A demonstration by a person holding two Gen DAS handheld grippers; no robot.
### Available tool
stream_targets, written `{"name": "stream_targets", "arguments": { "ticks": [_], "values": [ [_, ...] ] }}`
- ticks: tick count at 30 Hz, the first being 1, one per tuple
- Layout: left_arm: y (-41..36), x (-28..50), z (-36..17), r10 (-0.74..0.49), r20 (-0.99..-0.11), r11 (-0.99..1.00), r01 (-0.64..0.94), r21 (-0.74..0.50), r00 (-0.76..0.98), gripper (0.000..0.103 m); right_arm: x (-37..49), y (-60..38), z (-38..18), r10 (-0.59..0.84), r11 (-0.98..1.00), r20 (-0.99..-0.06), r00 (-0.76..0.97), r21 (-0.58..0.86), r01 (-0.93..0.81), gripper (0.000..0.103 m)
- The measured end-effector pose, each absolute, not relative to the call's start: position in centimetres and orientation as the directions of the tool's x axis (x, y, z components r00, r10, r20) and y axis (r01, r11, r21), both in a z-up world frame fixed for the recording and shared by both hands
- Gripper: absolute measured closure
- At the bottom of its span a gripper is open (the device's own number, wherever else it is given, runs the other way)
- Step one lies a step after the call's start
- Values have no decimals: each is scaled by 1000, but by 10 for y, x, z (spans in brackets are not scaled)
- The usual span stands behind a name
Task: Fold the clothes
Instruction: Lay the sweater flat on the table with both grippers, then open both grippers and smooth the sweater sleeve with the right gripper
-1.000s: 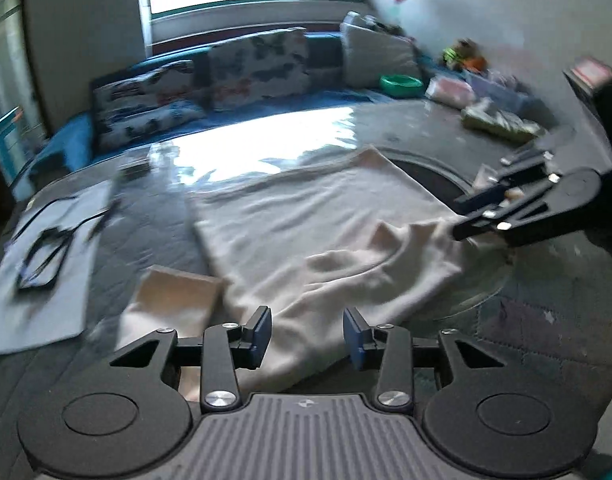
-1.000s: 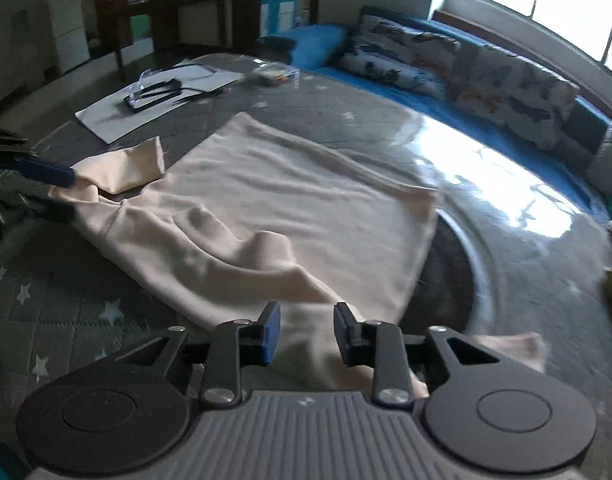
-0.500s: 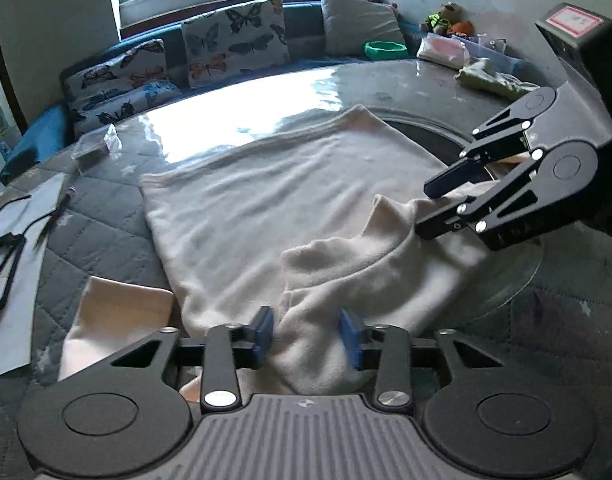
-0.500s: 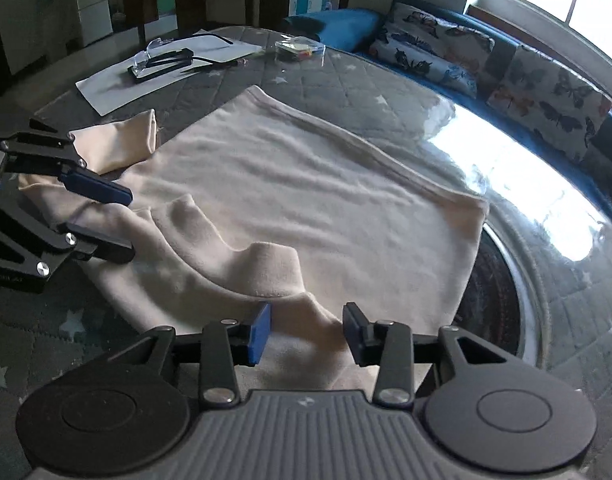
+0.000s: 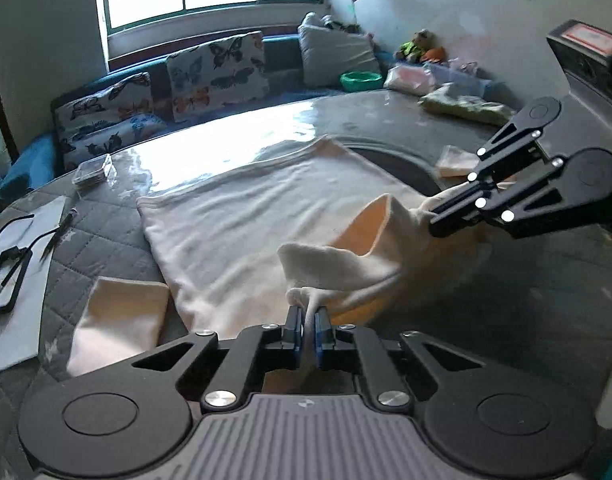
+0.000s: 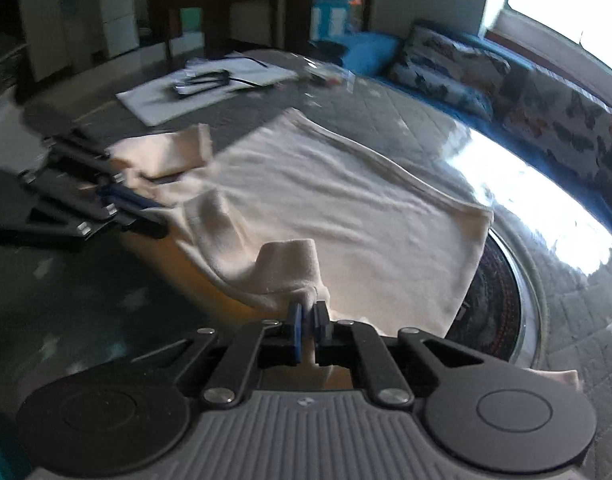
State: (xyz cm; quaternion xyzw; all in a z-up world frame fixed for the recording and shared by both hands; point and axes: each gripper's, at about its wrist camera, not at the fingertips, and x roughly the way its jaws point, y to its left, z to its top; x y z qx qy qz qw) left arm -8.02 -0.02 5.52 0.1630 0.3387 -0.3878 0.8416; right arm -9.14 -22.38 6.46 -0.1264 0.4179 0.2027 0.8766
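A cream sweater (image 5: 258, 216) lies spread on the quilted grey table (image 5: 106, 240), its far hem toward the window. My left gripper (image 5: 306, 332) is shut on the sweater's near shoulder edge and lifts it off the table. My right gripper (image 6: 307, 328) is shut on the other shoulder edge; it also shows in the left wrist view (image 5: 457, 210). The neck edge hangs raised between them. One sleeve (image 5: 122, 312) lies flat at the left; the other sleeve end (image 5: 453, 160) lies behind the right gripper. In the right wrist view the sweater (image 6: 345, 208) and the left gripper (image 6: 126, 212) show.
A white paper with glasses (image 5: 10, 272) lies at the table's left. A small clear box (image 5: 94, 168) sits near the far edge. A round dark inset (image 6: 493, 304) lies under the sweater's right side. A cushioned bench (image 5: 210, 68) and a green bowl (image 5: 359, 80) stand behind.
Both grippers have closed on the sweater's near edge and raised it; half a second ago both stood open over it.
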Motion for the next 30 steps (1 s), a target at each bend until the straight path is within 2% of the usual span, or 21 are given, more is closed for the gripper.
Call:
{"name": "stream_targets", "arguments": {
  "ticks": [4,10,16,19,23,30],
  "values": [
    [13,-114,53,-570,-687,597,802,31,451,96,-137,-213,73,288,840,-781,554,-72,-538,98],
    [29,-143,46,-571,-719,514,855,63,396,95,-186,-201,60,303,766,-847,437,-56,-640,95],
    [35,-132,72,-591,-660,552,829,89,464,93,-182,-205,81,305,813,-807,506,-57,-580,94],
    [22,-115,77,-602,-636,590,806,53,483,93,-164,-200,79,292,842,-791,538,-55,-537,94],
    [-8,-103,63,-605,-656,590,807,11,451,93,-140,-190,61,293,868,-792,536,-14,-496,93],
    [-29,-117,26,-599,-724,493,870,3,342,93,-155,-184,42,280,811,-858,430,-28,-584,93]
  ]
}}
